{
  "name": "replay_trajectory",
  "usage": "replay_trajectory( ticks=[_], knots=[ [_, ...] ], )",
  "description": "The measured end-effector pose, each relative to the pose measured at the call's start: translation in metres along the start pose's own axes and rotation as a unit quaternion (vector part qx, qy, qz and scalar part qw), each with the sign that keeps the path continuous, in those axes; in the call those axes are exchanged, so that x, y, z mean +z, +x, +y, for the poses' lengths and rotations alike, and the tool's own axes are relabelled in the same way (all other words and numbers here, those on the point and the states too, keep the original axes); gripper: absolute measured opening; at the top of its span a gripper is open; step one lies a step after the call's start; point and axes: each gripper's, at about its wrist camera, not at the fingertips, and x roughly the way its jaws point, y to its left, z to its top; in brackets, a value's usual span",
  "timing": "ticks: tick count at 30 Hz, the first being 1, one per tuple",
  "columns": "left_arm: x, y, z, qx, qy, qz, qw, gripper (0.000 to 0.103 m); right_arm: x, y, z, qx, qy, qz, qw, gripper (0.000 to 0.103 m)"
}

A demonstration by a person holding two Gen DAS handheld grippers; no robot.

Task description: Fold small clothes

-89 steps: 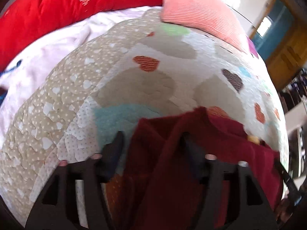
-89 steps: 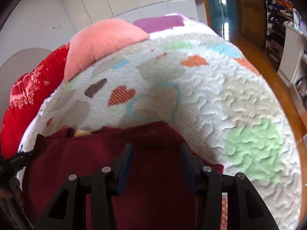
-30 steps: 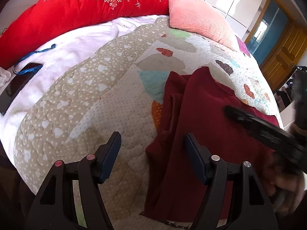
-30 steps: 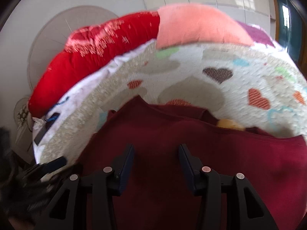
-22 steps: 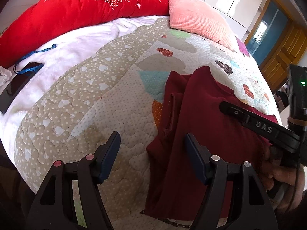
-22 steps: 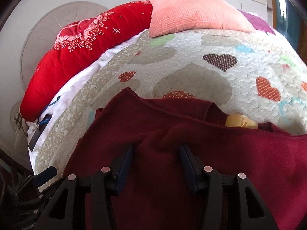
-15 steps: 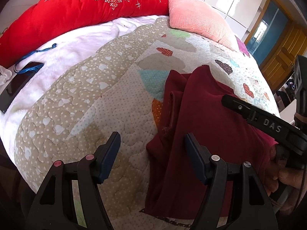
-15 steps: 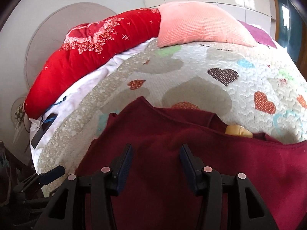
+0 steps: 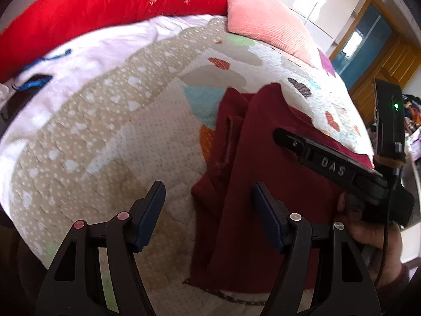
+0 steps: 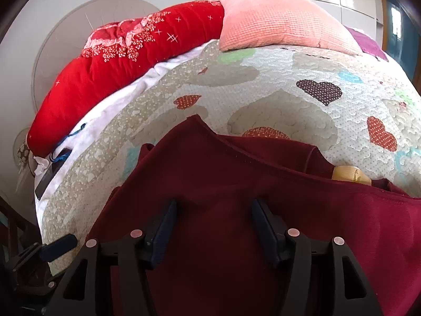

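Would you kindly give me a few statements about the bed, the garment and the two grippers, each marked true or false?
1. The dark red knit garment lies on the heart-patterned quilt. True.
2. The left gripper is clamped on the garment. False: its jaws are open and grip nothing.
3. The salmon-pink ribbed pillow sits next to the long red bolster. True.
4. The right gripper hovers over bare quilt. False: it is over the garment, jaws apart.
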Motion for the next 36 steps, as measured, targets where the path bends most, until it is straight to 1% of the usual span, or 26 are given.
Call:
replay_trajectory(
  ticks=[4, 7, 9, 11, 13, 15, 20, 23, 24, 26, 30, 31, 33, 34, 35, 36],
  knots=[
    [-0.009, -0.005, 0.005, -0.006, 0.004, 0.0, 1.0, 0.069, 0.002, -0.006, -0.002, 0.015, 0.016, 0.005, 1.0, 0.061],
    [-0.015, -0.01, 0.007, -0.01, 0.007, -0.004, 0.9999, 0.069, 0.004, -0.013, -0.002, 0.038, 0.032, 0.003, 0.999, 0.068],
    [-0.017, -0.012, 0.007, -0.013, 0.01, -0.007, 0.9998, 0.07, 0.006, -0.015, -0.001, 0.059, 0.043, 0.006, 0.997, 0.071],
    [-0.021, -0.011, 0.007, -0.015, 0.01, -0.005, 0.9998, 0.071, 0.008, -0.013, 0.003, 0.062, 0.046, 0.011, 0.997, 0.074],
    [-0.024, -0.008, 0.007, -0.02, 0.005, 0.0, 0.9998, 0.072, 0.013, -0.008, 0.01, 0.053, 0.035, 0.021, 0.998, 0.074],
    [-0.025, -0.007, 0.008, -0.026, 0.001, -0.004, 0.9996, 0.076, 0.017, -0.003, 0.017, 0.045, 0.023, 0.033, 0.998, 0.075],
    [-0.027, -0.005, 0.011, -0.036, -0.006, -0.006, 0.9993, 0.078, 0.03, 0.013, 0.038, 0.024, -0.012, 0.075, 0.997, 0.08],
    [-0.028, -0.004, 0.012, -0.038, -0.005, -0.009, 0.9992, 0.079, 0.036, 0.024, 0.053, 0.007, -0.033, 0.093, 0.995, 0.082],
    [-0.027, -0.003, 0.012, -0.039, -0.006, -0.009, 0.9992, 0.079, 0.038, 0.03, 0.059, -0.003, -0.043, 0.102, 0.994, 0.083],
    [-0.027, -0.003, 0.013, -0.043, -0.007, -0.01, 0.999, 0.08, 0.041, 0.041, 0.068, -0.017, -0.055, 0.111, 0.992, 0.089],
    [-0.023, 0.002, 0.014, -0.044, -0.005, -0.009, 0.999, 0.08, 0.039, 0.062, 0.08, -0.059, -0.092, 0.114, 0.987, 0.092],
    [-0.023, 0.002, 0.014, -0.044, -0.005, -0.008, 0.999, 0.08, 0.037, 0.063, 0.081, -0.065, -0.1, 0.107, 0.987, 0.092],
    [-0.02, 0.002, 0.014, -0.043, -0.006, -0.006, 0.999, 0.08, 0.033, 0.058, 0.079, -0.064, -0.105, 0.084, 0.989, 0.085],
    [-0.018, 0.003, 0.014, -0.043, -0.006, -0.005, 0.9991, 0.08, 0.032, 0.055, 0.076, -0.059, -0.103, 0.076, 0.99, 0.075],
    [-0.017, 0.003, 0.013, -0.042, -0.006, -0.005, 0.9991, 0.08, 0.031, 0.048, 0.07, -0.044, -0.097, 0.067, 0.992, 0.062],
    [-0.014, 0.003, 0.012, -0.041, -0.004, -0.006, 0.9991, 0.08, 0.032, 0.042, 0.066, -0.032, -0.09, 0.063, 0.993, 0.055]
  ],
)
